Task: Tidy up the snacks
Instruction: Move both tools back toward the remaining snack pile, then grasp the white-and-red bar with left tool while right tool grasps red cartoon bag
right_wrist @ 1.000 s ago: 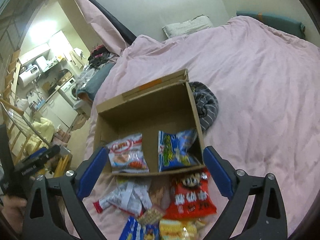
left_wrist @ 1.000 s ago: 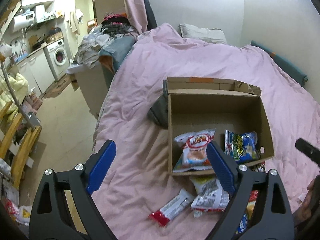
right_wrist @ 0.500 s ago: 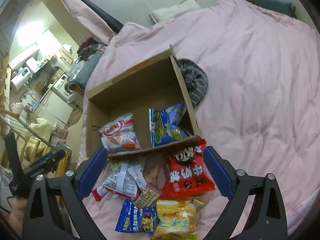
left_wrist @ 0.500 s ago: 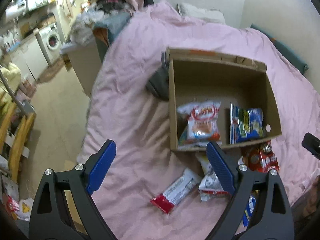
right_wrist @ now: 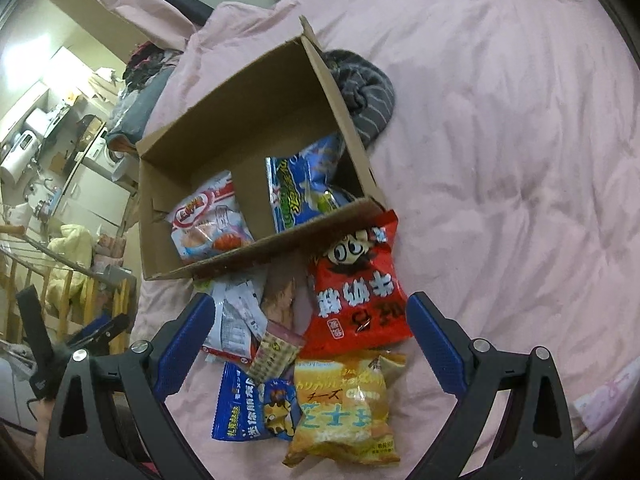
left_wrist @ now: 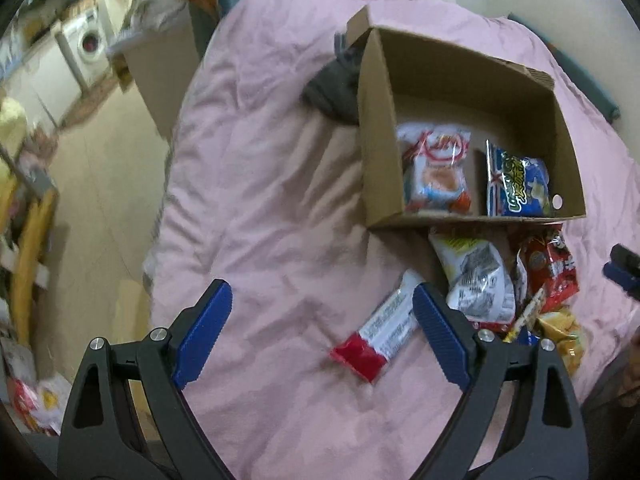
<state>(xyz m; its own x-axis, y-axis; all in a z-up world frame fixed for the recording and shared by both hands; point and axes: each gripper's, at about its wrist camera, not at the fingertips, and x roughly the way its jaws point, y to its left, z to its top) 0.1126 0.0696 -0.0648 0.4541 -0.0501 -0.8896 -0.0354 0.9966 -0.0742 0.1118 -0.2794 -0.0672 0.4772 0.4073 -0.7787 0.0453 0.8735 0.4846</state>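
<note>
An open cardboard box [left_wrist: 378, 148] [right_wrist: 248, 96] lies on a pink bedspread, holding a white-and-red snack bag [left_wrist: 436, 172] [right_wrist: 208, 220] and a blue bag [left_wrist: 518, 184] [right_wrist: 308, 180]. Loose snacks lie in front of it: a red-ended bar [left_wrist: 380, 336], a grey-white bag [left_wrist: 476, 280] [right_wrist: 236, 320], a red bag [right_wrist: 356, 288] [left_wrist: 548, 272], a yellow bag [right_wrist: 344, 404] and a small blue bag [right_wrist: 252, 404]. My left gripper [left_wrist: 322, 332] hangs open over the blanket, the bar beside its right finger. My right gripper [right_wrist: 306, 340] hangs open above the loose pile.
A grey striped garment [right_wrist: 364, 92] [left_wrist: 332, 92] lies against the box's far side. The bed's edge drops to a beige floor [left_wrist: 104, 184] on the left, with a washing machine [left_wrist: 88, 48] and wooden furniture [left_wrist: 28, 248] beyond. Pink blanket [right_wrist: 500, 160] stretches right of the box.
Both grippers have sunk and tilted downward toward the bed. The box and loose snacks now look larger and closer, and more of the pile shows in the right wrist view. Jaws unchanged.
</note>
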